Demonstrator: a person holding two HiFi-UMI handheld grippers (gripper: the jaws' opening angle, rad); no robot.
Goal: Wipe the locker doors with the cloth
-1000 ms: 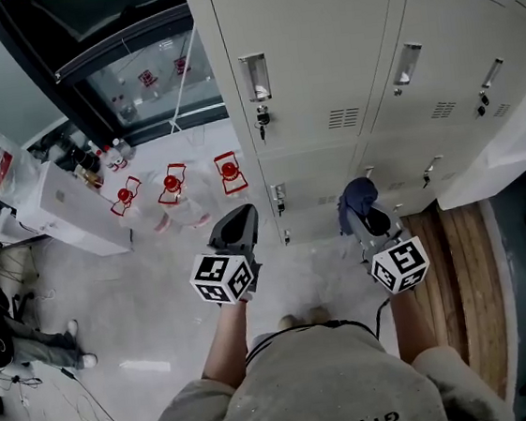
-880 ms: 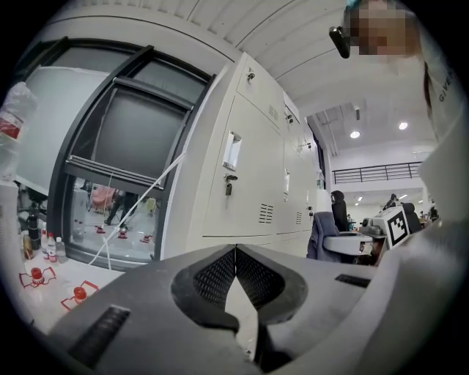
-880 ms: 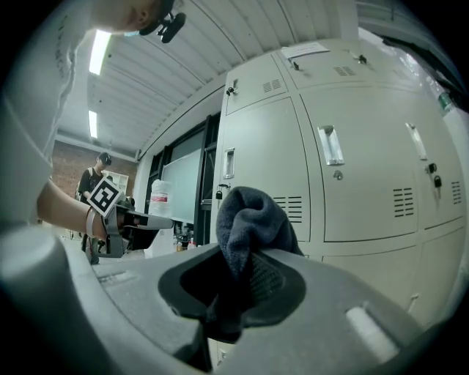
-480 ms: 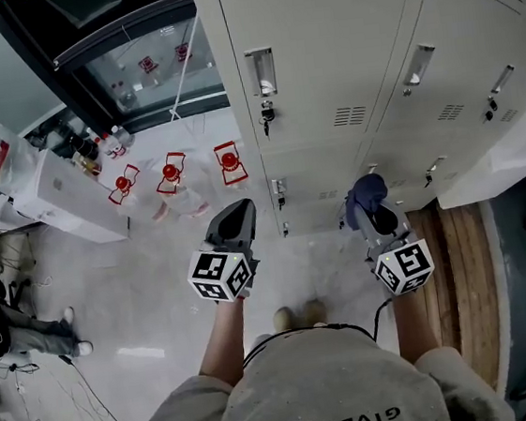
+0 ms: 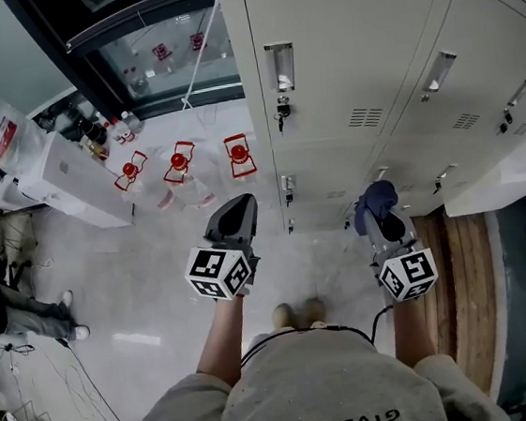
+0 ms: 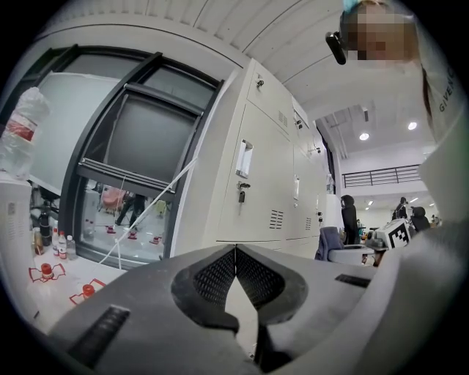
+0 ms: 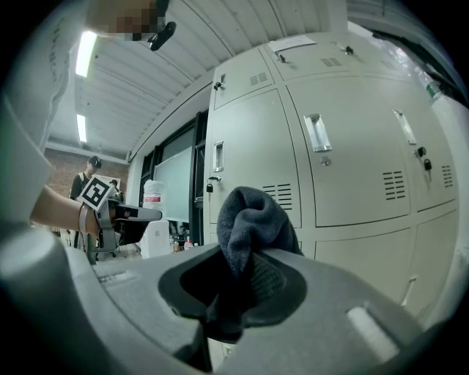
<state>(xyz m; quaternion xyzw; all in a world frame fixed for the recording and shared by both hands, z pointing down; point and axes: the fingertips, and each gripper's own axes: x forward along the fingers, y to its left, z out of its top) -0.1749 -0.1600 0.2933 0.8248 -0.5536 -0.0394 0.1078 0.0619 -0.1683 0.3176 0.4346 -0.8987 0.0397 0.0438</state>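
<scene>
Off to your left, a white box-like cabinet (image 5: 57,181) and three clear bottles with red caps (image 5: 179,162) stand on the pale floor. They are well apart from the doors and should not trouble you.

Your left gripper (image 5: 234,208) has its jaws pressed together on nothing. It points towards the near end of the bank of pale grey metal locker doors (image 5: 339,45). On those doors, mind the recessed metal handle (image 5: 279,65) and the small dark lock (image 5: 282,109) hanging below it. Soft fabric will likely snag there, so I would wipe round them.

Your right gripper (image 5: 382,212) pinches the dark blue-grey fleecy cloth (image 7: 251,212), which stands bunched above the jaws. It is near the lower doors, though I cannot tell that it touches them. It looks light, limp and not slippery. The hold low in the bunch seems sound, and it leaves a free wad to press flat against the metal.

Right of it lie brown wooden floor planks (image 5: 457,258).
</scene>
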